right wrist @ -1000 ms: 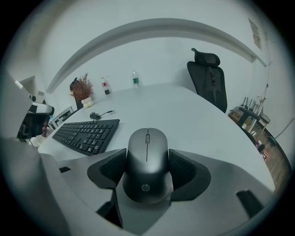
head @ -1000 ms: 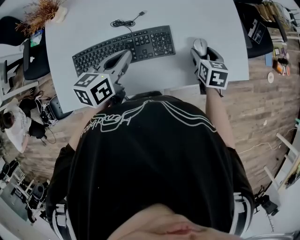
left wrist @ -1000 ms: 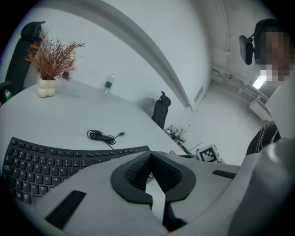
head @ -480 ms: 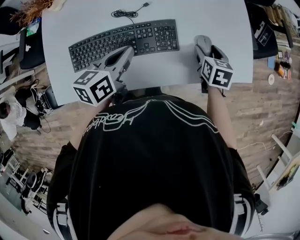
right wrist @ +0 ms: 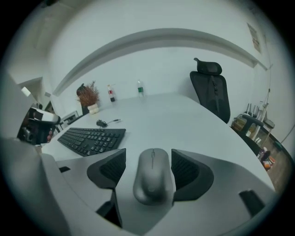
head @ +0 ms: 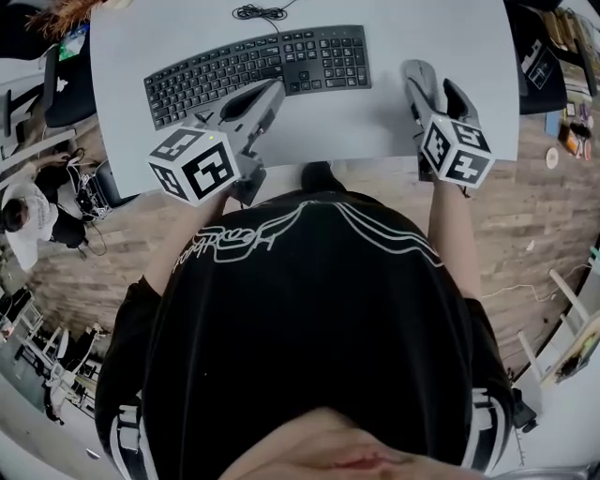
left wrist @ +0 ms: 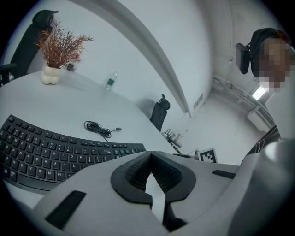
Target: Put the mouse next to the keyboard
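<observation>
Between the ribbed black pads (right wrist: 113,168) of my right gripper (right wrist: 148,159) the smooth grey oval mouse (right wrist: 153,179) lies on the white table (right wrist: 193,120). The jaws stand apart, and the right pad perhaps touches it. My left gripper (left wrist: 150,156) is closed and empty. Farther left, near the mouse, is the curved black keyboard (right wrist: 92,137).

The oval plastic mouse (right wrist: 153,177) is matte mid-grey, a shade darker than the pale grey-white desk (right wrist: 184,120). The curved plastic keyboard (head: 262,70) is black with small white legends, and its coiled cable (head: 261,12) is black too. The left gripper (left wrist: 151,159) and right gripper (right wrist: 148,154) are light grey with black ribbed fingers (right wrist: 108,171) (their cubes (head: 192,167) are white with bold black squares). The far dried plant (left wrist: 57,44) is rust-brown, in a cream vase (left wrist: 50,74). The plank floor (head: 525,216) is brown wood.
</observation>
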`<state>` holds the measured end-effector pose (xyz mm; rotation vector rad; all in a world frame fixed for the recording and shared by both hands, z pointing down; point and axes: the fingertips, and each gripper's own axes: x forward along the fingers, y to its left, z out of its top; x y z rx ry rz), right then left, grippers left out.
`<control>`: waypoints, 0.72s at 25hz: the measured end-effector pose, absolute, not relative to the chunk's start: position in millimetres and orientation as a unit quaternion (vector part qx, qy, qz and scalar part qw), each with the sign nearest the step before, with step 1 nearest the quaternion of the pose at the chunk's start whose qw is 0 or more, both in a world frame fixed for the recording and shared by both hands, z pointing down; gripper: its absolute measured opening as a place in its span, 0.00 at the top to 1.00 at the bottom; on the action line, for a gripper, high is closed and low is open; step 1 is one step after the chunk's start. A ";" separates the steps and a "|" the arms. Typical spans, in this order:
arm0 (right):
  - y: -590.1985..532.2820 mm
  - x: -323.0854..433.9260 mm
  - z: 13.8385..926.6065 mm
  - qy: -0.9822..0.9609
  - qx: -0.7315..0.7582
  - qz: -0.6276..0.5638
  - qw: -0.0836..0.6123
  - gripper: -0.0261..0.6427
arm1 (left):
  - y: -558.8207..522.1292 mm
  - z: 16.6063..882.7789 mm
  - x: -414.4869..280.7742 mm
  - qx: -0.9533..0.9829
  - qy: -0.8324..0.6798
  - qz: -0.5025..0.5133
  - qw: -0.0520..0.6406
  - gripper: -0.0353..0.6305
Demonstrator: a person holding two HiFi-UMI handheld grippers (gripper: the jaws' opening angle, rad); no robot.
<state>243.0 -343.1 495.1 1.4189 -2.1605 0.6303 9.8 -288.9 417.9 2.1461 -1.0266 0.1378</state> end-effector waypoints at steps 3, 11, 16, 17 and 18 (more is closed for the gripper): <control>-329.4 224.9 457.3 -0.826 0.489 0.218 0.174 0.56 | -274.0 403.2 10.0 0.846 -0.392 0.052 0.357 0.94; -254.4 177.2 357.4 -0.880 0.446 0.136 0.087 0.95 | -202.3 364.4 -4.0 0.866 -0.380 0.046 0.322 0.94; -179.6 135.9 312.7 -0.910 0.385 0.149 0.028 0.95 | -145.5 337.9 -8.7 0.886 -0.359 0.039 0.291 0.94; -163.3 127.4 307.7 -0.915 0.376 0.143 0.028 0.95 | -133.2 332.2 -8.8 0.891 -0.353 0.039 0.282 0.94; -146.4 118.9 304.1 -0.920 0.367 0.135 0.031 0.95 | -120.4 326.5 -9.2 0.896 -0.346 0.038 0.274 0.94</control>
